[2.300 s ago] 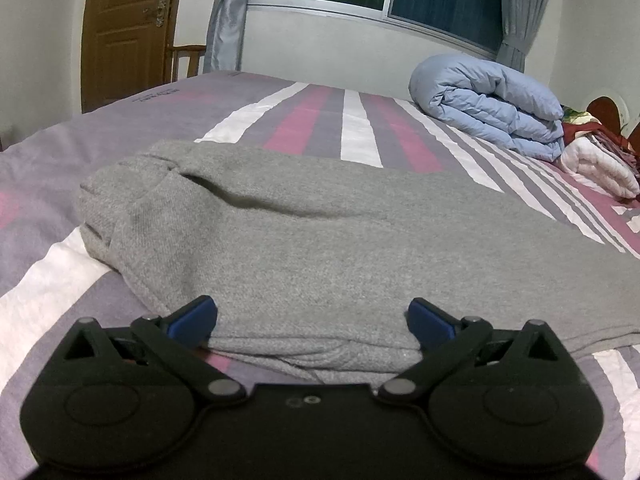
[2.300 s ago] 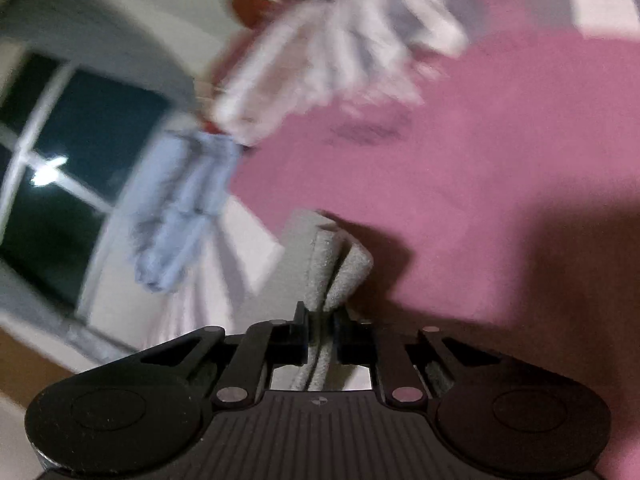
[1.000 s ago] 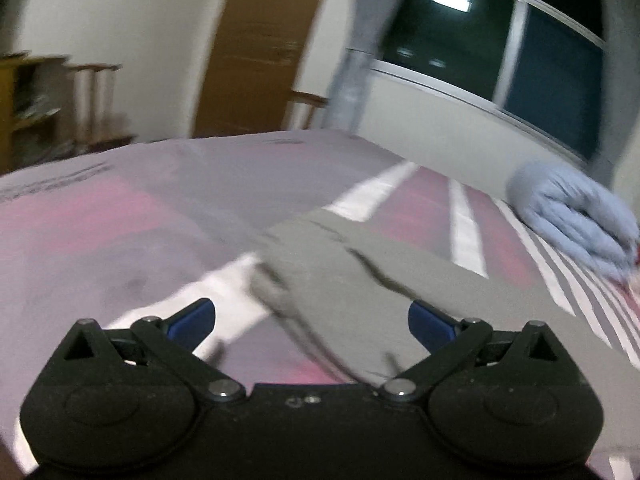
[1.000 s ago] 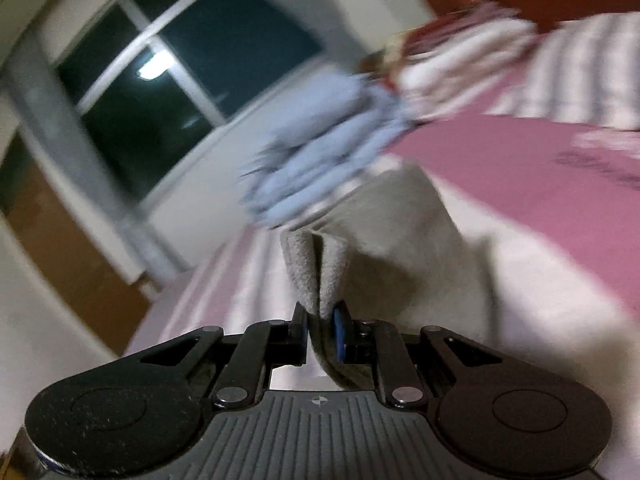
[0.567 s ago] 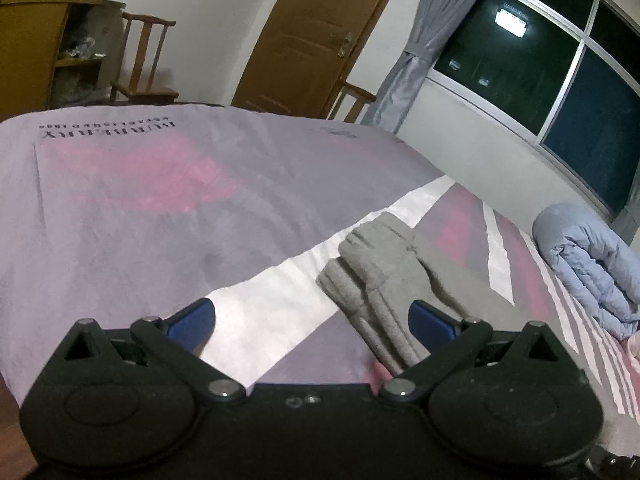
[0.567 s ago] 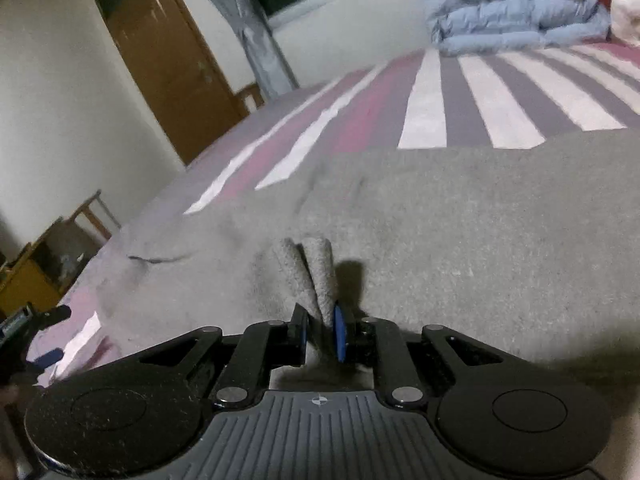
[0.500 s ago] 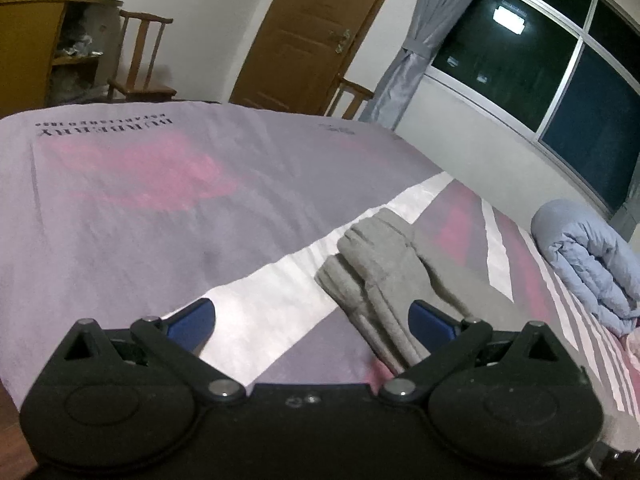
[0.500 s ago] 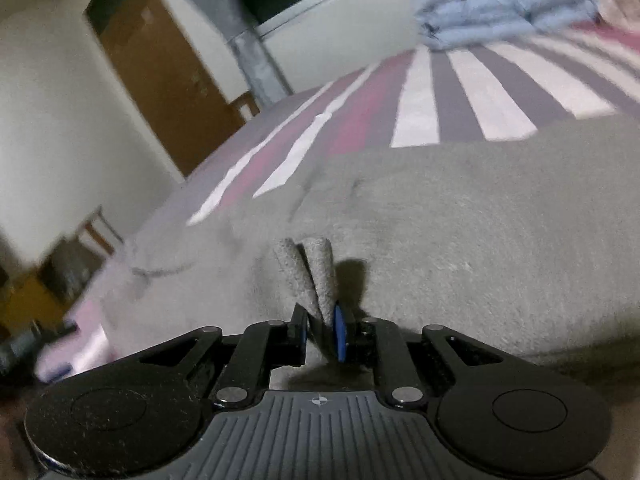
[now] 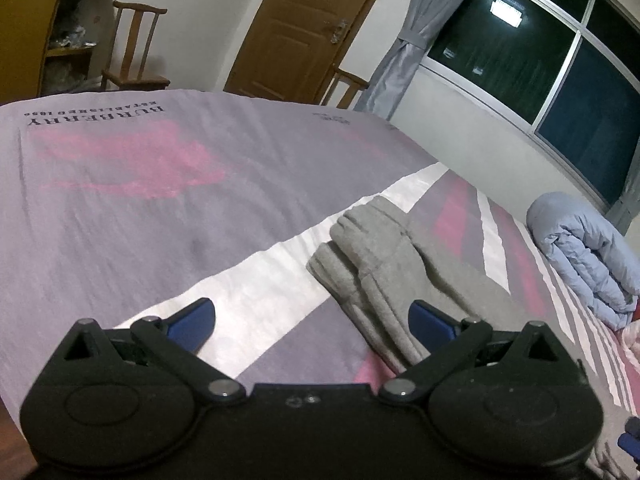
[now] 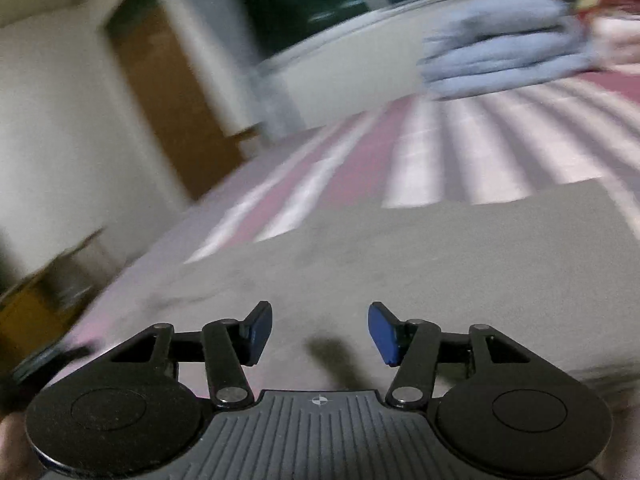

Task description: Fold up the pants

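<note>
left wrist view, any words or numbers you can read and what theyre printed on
"BURBERRY": large grey letters on the bedsheet, near its far edge, upside down from this view.
"ESTABLISHED 1856": small line beside it, upside down, read with some doubt.
Small dark print further along the bedsheet near the door: too small to read.
Right wrist view: too blurred, no text readable.

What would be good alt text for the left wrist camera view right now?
The open left gripper hovers low over a bed with a purple, pink and white striped cover, holding nothing. Folded grey pants lie just ahead to the right. Beyond are a rolled blue quilt, a brown door, wooden chairs and a dark window.
</note>
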